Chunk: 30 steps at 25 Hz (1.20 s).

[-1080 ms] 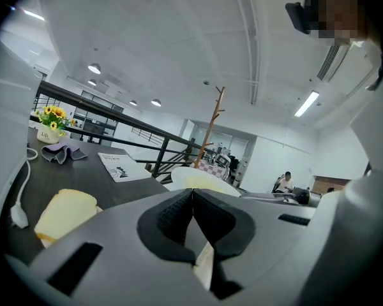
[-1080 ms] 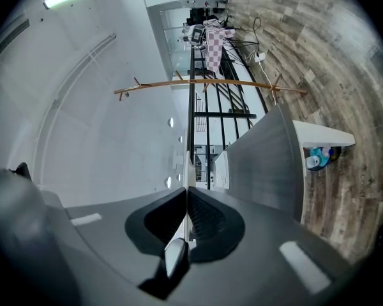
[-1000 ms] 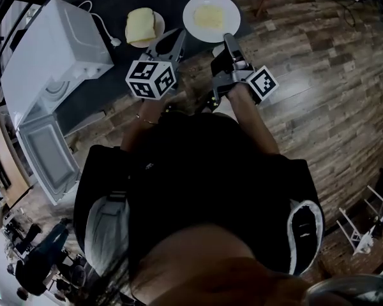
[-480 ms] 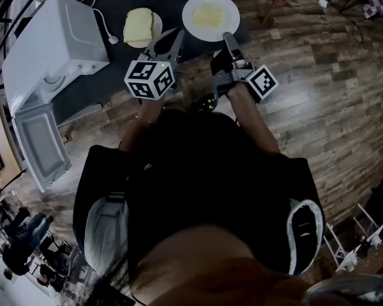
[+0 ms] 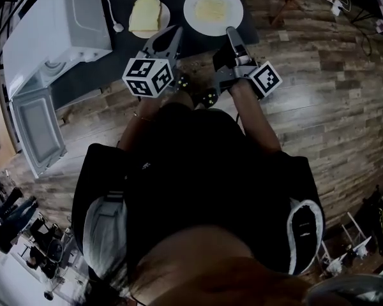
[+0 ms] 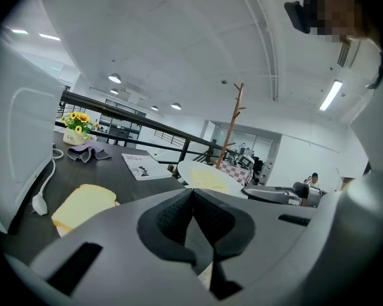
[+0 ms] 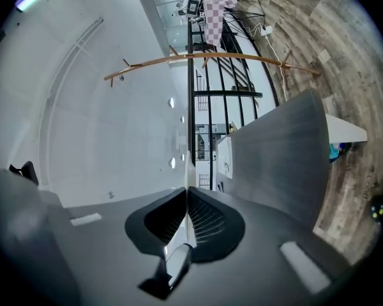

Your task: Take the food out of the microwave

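The right hand-held gripper (image 7: 187,193) was clenched on the near rim of the large white plate (image 5: 194,15), a thin white edge caught between its pads. That plate sat on the dark desk (image 5: 115,59), well apart from the microwave (image 5: 57,30), with the pale yellow food (image 5: 212,8) lying flat on it. The left hand-held gripper (image 6: 193,195) was clamped tight with nothing between its jaws, hanging above the desk near the small plate (image 5: 166,18). On that small plate rested a slice of bread (image 5: 145,14), just beside the large plate. At the desk's left end the microwave stood with its door (image 5: 35,129) swung wide open. Wooden floor (image 5: 319,94) lay below to the right.
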Available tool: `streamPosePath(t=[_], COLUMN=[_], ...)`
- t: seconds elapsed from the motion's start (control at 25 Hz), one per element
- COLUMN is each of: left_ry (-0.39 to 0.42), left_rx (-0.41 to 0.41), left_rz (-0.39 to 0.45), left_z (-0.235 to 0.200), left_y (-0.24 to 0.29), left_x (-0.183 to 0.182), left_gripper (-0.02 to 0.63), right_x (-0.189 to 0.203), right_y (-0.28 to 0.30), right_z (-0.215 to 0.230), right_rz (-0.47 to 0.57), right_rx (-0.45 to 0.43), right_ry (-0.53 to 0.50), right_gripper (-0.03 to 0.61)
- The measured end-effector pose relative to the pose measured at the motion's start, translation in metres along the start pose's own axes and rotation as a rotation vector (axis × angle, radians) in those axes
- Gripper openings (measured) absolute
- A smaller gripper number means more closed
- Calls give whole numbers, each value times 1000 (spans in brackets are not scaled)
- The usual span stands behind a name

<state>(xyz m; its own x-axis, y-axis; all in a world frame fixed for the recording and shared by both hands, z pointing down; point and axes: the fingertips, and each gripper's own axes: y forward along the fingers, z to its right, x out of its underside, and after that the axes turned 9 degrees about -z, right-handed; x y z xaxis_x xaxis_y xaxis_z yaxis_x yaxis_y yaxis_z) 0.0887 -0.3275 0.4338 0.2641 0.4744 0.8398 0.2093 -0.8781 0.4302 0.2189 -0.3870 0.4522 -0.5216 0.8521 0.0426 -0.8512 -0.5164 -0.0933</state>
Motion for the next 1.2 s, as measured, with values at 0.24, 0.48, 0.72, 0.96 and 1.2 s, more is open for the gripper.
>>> streamPosePath(t=[0.24, 0.48, 0.72, 0.96, 1.2], left_ry=[-22, -43, -66, -61, -68], left_rx=[3, 0, -5, -22, -28], left_rz=[-12, -24, -31, -42, -48], left_z=[-18, -30, -40, -50, -53], left_y=[1, 7, 7, 0, 1], left_x=[5, 11, 20, 26, 30], left_gripper=[6, 6, 8, 6, 6], right_x=[13, 11, 14, 21, 21], right_y=[10, 13, 15, 19, 19], right_z=[11, 19, 28, 40, 47], right_rz=[-8, -3, -5, -5, 2], right_rx=[20, 32, 48, 53, 57], right_ry=[20, 36, 28, 45, 52], right_gripper=[6, 6, 6, 6, 6])
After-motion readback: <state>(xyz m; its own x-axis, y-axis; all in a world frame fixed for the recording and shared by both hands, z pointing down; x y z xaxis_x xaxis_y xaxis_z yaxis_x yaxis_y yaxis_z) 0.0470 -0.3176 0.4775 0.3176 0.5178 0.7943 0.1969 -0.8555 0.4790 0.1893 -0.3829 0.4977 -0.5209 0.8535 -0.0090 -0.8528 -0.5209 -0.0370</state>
